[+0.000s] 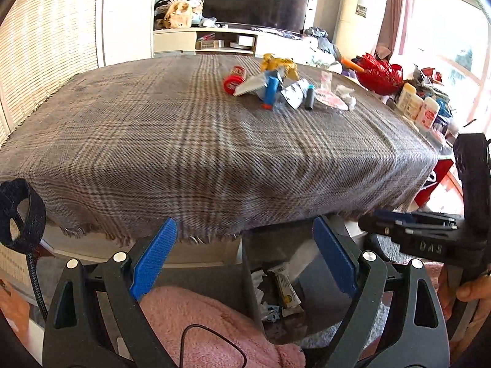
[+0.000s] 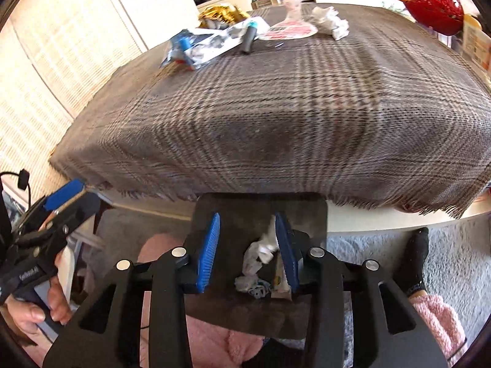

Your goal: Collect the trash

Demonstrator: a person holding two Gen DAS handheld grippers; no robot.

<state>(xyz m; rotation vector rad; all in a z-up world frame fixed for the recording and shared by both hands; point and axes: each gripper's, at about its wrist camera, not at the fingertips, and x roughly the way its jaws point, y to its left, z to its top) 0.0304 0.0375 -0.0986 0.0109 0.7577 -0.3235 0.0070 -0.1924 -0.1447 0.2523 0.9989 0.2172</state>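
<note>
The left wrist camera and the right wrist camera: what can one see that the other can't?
Only the left wrist view shows the TV and a red round container lying among the trash. Only the right wrist view shows a foot in a black sock. Both show the plaid cloth, the gold wrapper, the crumpled tissue, the red basket and the dark bin holding scraps below both open tongs.
</note>
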